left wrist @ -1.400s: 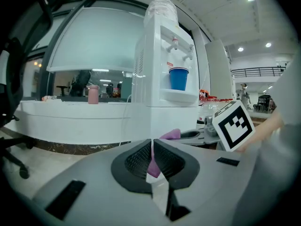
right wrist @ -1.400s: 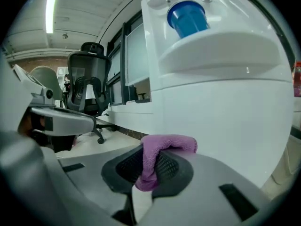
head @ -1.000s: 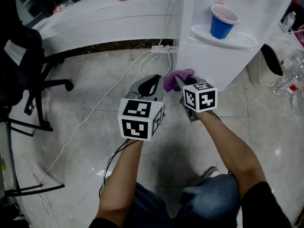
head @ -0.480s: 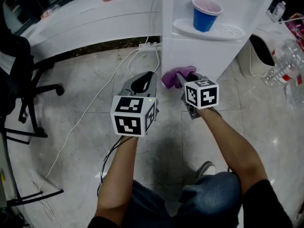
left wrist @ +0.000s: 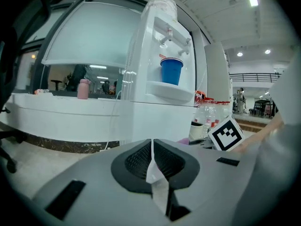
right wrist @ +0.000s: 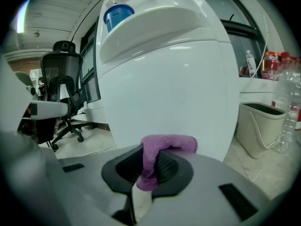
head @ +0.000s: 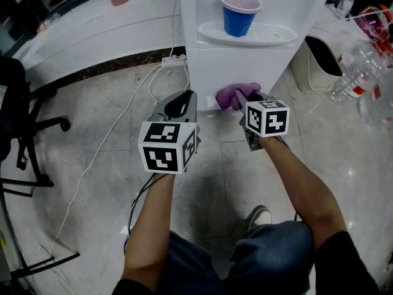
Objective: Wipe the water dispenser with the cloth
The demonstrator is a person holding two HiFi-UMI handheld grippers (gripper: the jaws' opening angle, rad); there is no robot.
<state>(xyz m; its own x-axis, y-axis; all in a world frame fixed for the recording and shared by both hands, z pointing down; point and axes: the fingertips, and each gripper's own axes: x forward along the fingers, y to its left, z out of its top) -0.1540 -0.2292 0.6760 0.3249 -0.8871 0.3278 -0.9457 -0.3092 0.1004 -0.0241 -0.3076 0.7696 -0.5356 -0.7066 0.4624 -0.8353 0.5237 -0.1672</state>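
The white water dispenser (head: 239, 54) stands ahead, with a blue cup (head: 239, 14) on its drip tray. A purple cloth (head: 235, 94) is pinched in my right gripper (head: 244, 100), held close to the dispenser's lower front panel (right wrist: 178, 93); whether it touches is unclear. In the right gripper view the cloth (right wrist: 162, 149) bunches over the shut jaws. My left gripper (head: 182, 106) is shut with nothing in it and hangs left of the cloth, near the dispenser's front left corner (left wrist: 141, 121).
A white power cord (head: 123, 140) runs across the tiled floor from a power strip (head: 172, 60). A beige bin (head: 319, 63) and clear bottles (head: 359, 72) stand right of the dispenser. An office chair (head: 24, 134) is at the left, by a white counter (head: 92, 26).
Both grippers and my viewpoint have moved closer to the dispenser; the cloth now sits right at its lower front panel. Both jaws stay as they were.
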